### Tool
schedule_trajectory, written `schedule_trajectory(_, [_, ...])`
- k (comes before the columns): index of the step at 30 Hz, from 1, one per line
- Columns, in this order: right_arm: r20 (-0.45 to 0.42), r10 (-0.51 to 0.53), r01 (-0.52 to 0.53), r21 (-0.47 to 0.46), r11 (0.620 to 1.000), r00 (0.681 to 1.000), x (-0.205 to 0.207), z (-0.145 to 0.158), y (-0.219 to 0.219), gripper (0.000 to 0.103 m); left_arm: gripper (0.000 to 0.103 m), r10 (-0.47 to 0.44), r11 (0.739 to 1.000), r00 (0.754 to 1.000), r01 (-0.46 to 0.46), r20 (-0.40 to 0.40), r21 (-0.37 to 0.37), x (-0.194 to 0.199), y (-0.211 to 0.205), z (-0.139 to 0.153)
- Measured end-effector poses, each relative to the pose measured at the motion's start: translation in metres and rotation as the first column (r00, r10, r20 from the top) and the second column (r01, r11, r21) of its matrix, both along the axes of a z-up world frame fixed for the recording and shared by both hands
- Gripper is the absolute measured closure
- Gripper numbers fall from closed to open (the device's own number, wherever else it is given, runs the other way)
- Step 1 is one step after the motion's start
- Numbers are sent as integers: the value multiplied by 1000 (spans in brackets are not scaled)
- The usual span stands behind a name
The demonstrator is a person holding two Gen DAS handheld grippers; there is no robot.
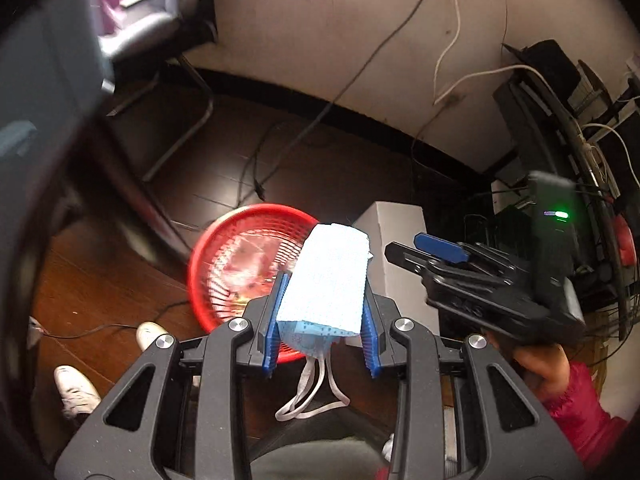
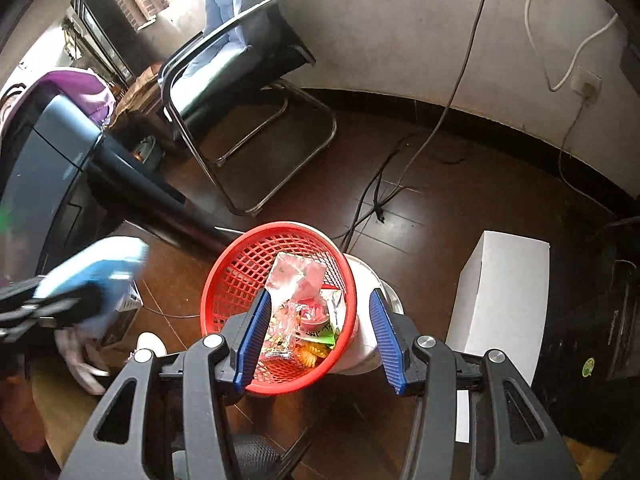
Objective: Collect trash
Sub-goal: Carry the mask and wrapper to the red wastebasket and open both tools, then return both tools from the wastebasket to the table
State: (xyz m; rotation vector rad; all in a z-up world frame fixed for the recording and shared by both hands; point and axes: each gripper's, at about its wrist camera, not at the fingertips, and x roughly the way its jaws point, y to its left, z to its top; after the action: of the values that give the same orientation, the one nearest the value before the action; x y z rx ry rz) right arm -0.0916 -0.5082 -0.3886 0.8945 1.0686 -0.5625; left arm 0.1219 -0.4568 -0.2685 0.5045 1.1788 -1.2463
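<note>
My left gripper [image 1: 322,332] is shut on a light blue face mask [image 1: 326,280]; its white ear loops [image 1: 310,396] hang down below. The mask is held above the floor, just right of a red mesh basket [image 1: 208,256] with wrappers inside. In the right wrist view the red basket [image 2: 236,280] sits on a white stool [image 2: 366,320] and holds several snack wrappers [image 2: 304,308]. My right gripper [image 2: 318,336] is open and empty, its blue pads on either side of the basket. The left gripper with the mask [image 2: 92,276] shows blurred at the left.
A white box [image 2: 500,300] stands on the dark wood floor right of the basket. A black chair [image 2: 240,80] stands by the wall. Cables [image 2: 380,200] lie on the floor. A dark desk [image 2: 52,160] is at the left. The person's white shoes [image 1: 76,388] are below.
</note>
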Motion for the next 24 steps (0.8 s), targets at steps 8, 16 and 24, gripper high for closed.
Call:
schedule_trajectory(8, [4,-1,1,20,1000,1000,-4,-4,0,53,22,131,976,991,-130,8,173,15,-3,-90])
schedule_trajectory(16, [24,17,-17,-1,1000,1000,-1,10,8,53,13,110,985,979,-130,171,115,0,20,-66])
schedule_trajectory(24, [30,16,-15,-58,998,999,-10,40,18,52,13,99,991,952,-121,288,61,-21,42,-44])
